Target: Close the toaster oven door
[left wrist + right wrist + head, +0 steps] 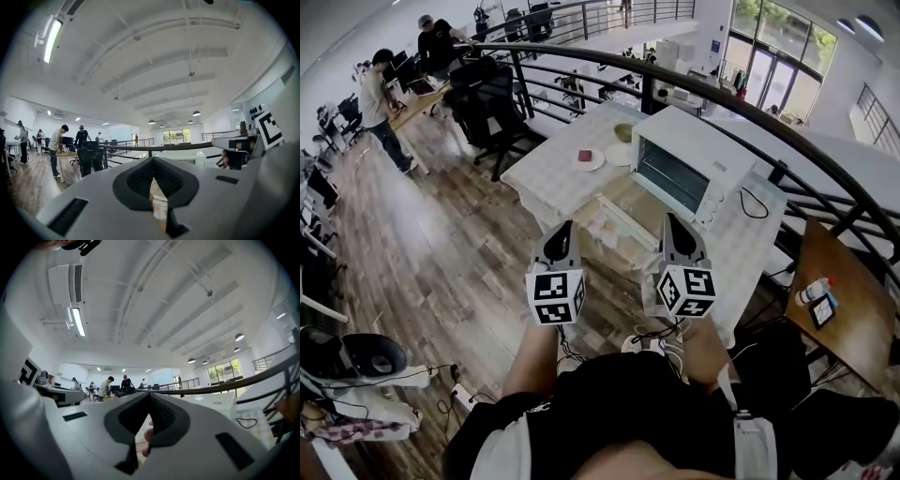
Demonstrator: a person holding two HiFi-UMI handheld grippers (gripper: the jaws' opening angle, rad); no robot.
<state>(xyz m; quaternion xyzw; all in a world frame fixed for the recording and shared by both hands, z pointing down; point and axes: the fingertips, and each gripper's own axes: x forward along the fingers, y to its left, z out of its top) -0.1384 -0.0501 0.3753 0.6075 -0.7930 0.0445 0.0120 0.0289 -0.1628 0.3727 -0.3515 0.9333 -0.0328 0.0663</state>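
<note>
A white toaster oven stands on a white table. Its glass door hangs open, folded down toward me over the table's near edge. My left gripper and right gripper are held side by side in front of the door, short of it, pointing at the oven. Neither touches it. Both are shut with nothing between the jaws. In the left gripper view the left gripper has its dark pads meeting, and the oven shows just beyond. The right gripper view has the right gripper with its tips together.
Two plates and a bowl sit on the table left of the oven, and a black cable lies to its right. A black railing curves behind. Office chairs and people stand far left; a wooden side table is at right.
</note>
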